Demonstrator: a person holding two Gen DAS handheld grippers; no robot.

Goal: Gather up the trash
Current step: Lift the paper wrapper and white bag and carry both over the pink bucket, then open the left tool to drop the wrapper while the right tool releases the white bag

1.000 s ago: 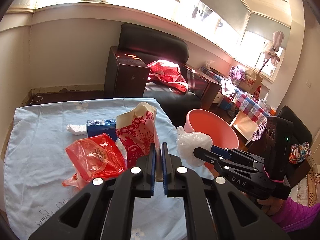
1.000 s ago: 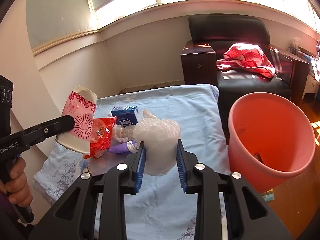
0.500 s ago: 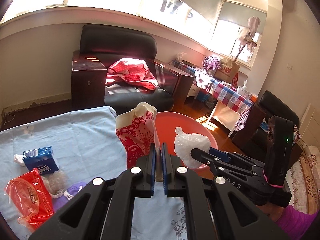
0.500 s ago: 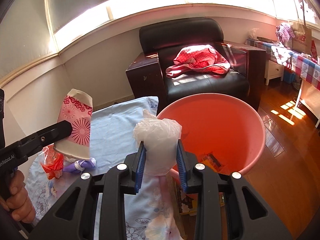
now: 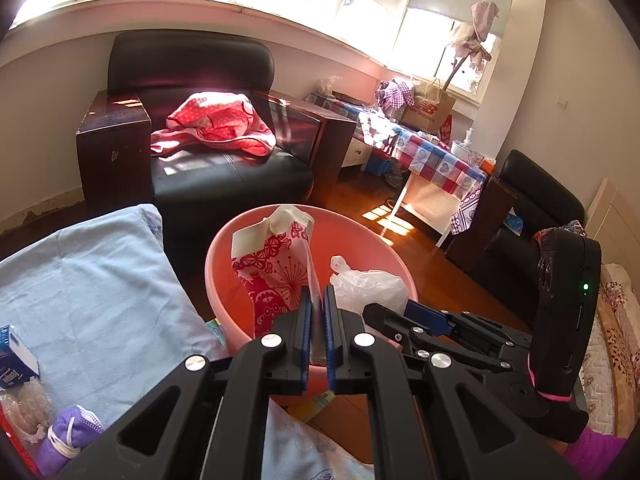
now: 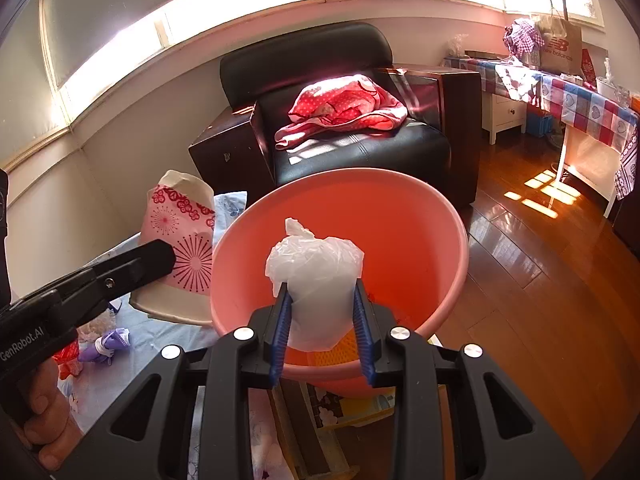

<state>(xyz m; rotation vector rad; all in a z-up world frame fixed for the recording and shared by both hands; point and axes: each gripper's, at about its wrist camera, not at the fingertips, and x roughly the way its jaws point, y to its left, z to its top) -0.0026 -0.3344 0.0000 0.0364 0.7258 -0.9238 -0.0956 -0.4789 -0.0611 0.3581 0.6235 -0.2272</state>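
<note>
- Trash is what I hold in both hands: a crumpled clear plastic bag [image 6: 316, 276] pinched between the fingers of my right gripper [image 6: 322, 312], and a flattened red-patterned paper cup [image 5: 276, 268] clamped at its lower end in my left gripper [image 5: 316, 316].
- Straight ahead of and below both grippers stands the pink basin [image 6: 440, 208], its wide mouth open toward me.
- Seen from the right wrist, the bag hangs over the near part of the basin's mouth, inside the rim line; I judge a plain release would drop it in.
- The cup points up and away from my left gripper, its long axis leaning a little to the left. From the left wrist it appears over the basin; from the right wrist the same cup [image 6: 180, 236] sits at the basin's left rim, partly outside it. My left hand likely needs to go further right before letting go.
- My right hand is the better placed of the two.
- More trash lies on the blue cloth [image 5: 92, 280] of the table to my left: a purple bundle [image 5: 64, 440], a blue tissue pack [image 5: 14, 356] and a red wrapper at the frame edge.
</note>
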